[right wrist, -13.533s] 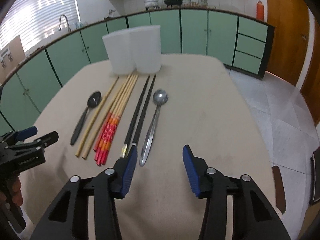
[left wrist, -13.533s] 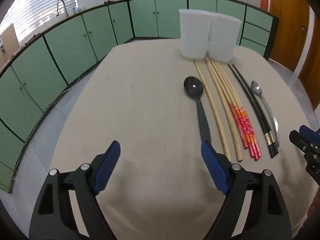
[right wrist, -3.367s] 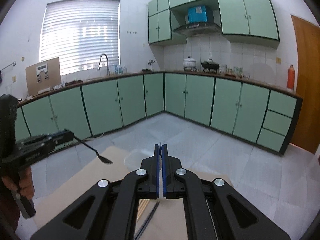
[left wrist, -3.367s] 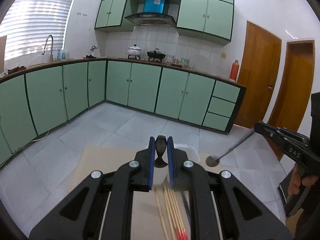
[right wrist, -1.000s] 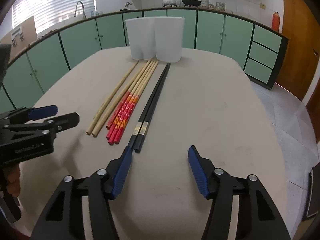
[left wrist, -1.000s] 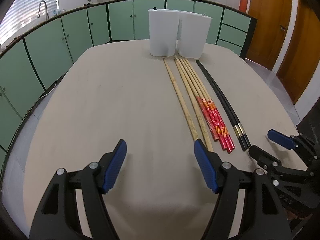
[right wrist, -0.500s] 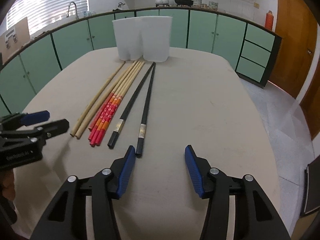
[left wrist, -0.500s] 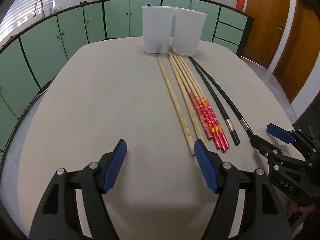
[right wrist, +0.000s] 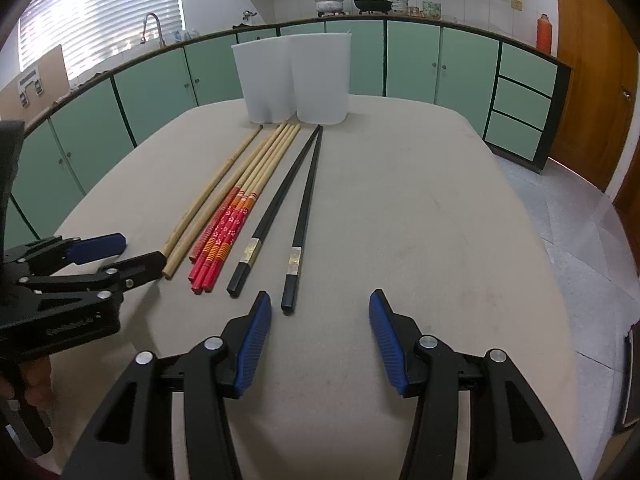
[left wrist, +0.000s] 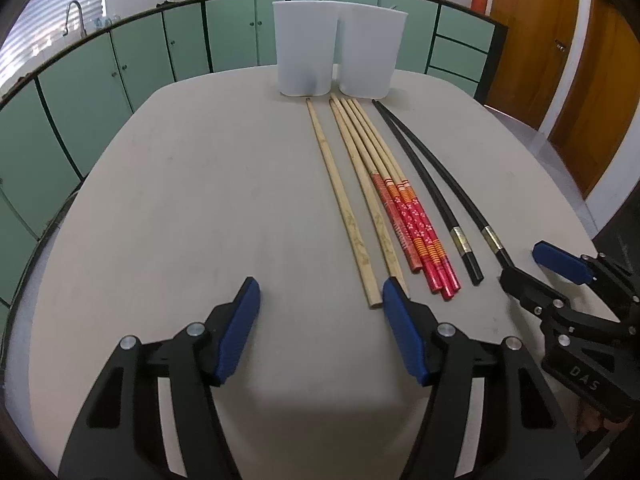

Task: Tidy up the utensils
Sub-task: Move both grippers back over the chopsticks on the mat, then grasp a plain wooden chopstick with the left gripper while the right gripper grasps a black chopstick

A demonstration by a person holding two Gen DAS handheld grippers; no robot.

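Seven chopsticks lie on the table (left wrist: 168,208) ahead of me, tips toward two white bins (left wrist: 306,54) standing side by side at the far edge. I count two plain bamboo sticks (left wrist: 344,212), three red-ended sticks (left wrist: 416,224) packed together, and two black sticks (right wrist: 262,228), the right black one (right wrist: 300,236) splayed a little apart from its mate.

My left gripper (left wrist: 320,320) points steeply down at the table, its jaws closing with nothing between them; its right pad sits just beside the butt of a bamboo stick. My right gripper (right wrist: 320,324) also slants down, jaws apart and empty, with the butt of the right black stick just ahead of its left pad.

Left of the bamboo and right of the black sticks the tabletop is bare to its rounded edges.
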